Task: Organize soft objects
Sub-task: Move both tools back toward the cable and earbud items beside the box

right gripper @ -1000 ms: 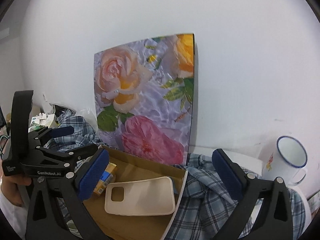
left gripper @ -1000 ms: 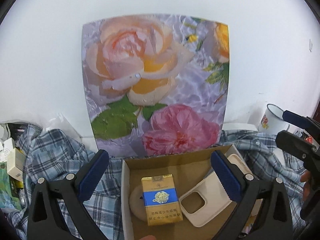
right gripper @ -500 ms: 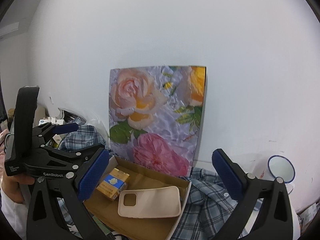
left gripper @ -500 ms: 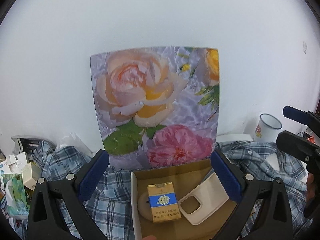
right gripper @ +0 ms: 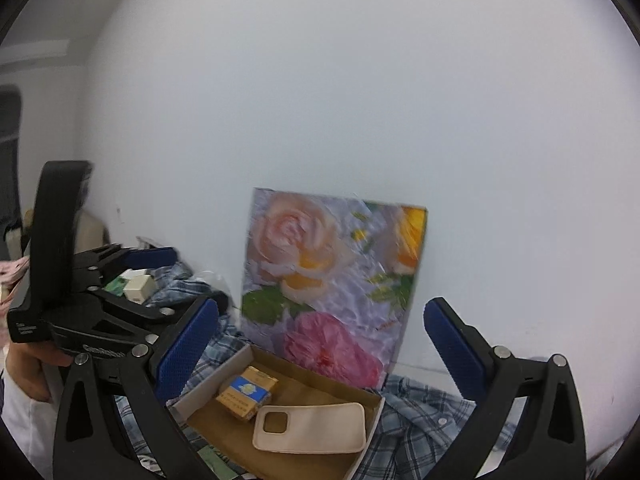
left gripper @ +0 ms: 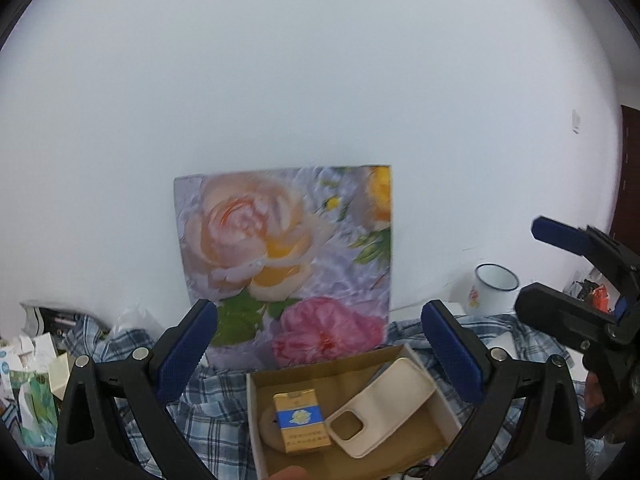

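Through the left wrist camera, my left gripper (left gripper: 318,352) hangs above the table with its jaws spread wide and nothing between them. At six o'clock sits the cardboard box (left gripper: 256,420), and inside it a yellow-and-blue pack (left gripper: 301,420) stands over a rounded tan piece (left gripper: 267,428) I cannot identify, with the cream phone case (left gripper: 380,404) leaning toward the four o'clock wall. The plaid shirt (left gripper: 216,404) is bunched under and around the box, and my right gripper (left gripper: 560,272) shows at three o'clock, near the enamel mug (left gripper: 490,290). Through the right wrist camera, the right gripper (right gripper: 320,344) is just as wide open and empty, the box (right gripper: 208,388) at six o'clock, the shirt (right gripper: 416,420) spilling toward five o'clock. I judge the soft things are already boxed apart from the shirt, so the next grasp should pinch a thick fold of cloth clear of the box rim, coming down straight and closing slowly so the fabric gathers instead of dragging the box. The floral board (right gripper: 332,280) leaning on the wall at twelve o'clock closes off the back; the freest room is above and at five o'clock, while clutter crowds nine o'clock.
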A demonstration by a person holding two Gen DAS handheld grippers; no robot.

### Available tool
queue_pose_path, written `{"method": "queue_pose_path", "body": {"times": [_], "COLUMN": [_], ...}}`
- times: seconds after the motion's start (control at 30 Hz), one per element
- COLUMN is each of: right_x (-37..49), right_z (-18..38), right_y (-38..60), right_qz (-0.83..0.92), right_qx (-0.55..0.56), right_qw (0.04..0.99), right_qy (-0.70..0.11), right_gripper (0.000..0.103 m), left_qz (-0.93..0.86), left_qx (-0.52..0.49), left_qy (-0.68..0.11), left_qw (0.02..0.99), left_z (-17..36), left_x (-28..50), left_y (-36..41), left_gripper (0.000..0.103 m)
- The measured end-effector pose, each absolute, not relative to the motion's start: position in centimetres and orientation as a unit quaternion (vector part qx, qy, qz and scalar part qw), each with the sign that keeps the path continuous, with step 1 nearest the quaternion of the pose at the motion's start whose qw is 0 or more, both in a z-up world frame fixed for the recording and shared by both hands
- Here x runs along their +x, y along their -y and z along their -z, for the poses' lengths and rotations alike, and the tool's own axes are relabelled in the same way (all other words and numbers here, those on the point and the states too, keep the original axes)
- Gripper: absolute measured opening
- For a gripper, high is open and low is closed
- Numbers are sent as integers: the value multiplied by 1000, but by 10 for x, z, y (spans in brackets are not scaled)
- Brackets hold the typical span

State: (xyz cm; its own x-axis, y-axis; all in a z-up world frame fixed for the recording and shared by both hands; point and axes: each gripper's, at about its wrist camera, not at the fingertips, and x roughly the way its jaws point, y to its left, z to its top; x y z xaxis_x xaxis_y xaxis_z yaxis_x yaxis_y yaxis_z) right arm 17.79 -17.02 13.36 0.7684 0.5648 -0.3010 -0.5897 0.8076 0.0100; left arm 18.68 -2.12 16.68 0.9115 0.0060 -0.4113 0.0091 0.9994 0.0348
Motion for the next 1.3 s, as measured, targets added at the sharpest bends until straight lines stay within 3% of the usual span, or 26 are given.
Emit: {"method": "queue_pose_path", "body": {"times": [0.43,1.1,1.3], "right_x": [132,112,110], "right_z": [-146,-54,-38], "right_y": [183,179,172], "right_qz": [-320,-344,-361], "right_qx": [-42,-65,-69], "right_qw": [941,916,905], "right_qy": [-107,-196,-214], "right_gripper": [103,103,103], "left_qz": [13,61,73], "left_qx": [49,77,40], "left_qy": [-182,-277,-301], "left_qw": [982,956,950], "left_z": [-182,-87,-69], "left_x": [164,106,96], "left_y": [41,25,13], "left_gripper": [103,103,103]}}
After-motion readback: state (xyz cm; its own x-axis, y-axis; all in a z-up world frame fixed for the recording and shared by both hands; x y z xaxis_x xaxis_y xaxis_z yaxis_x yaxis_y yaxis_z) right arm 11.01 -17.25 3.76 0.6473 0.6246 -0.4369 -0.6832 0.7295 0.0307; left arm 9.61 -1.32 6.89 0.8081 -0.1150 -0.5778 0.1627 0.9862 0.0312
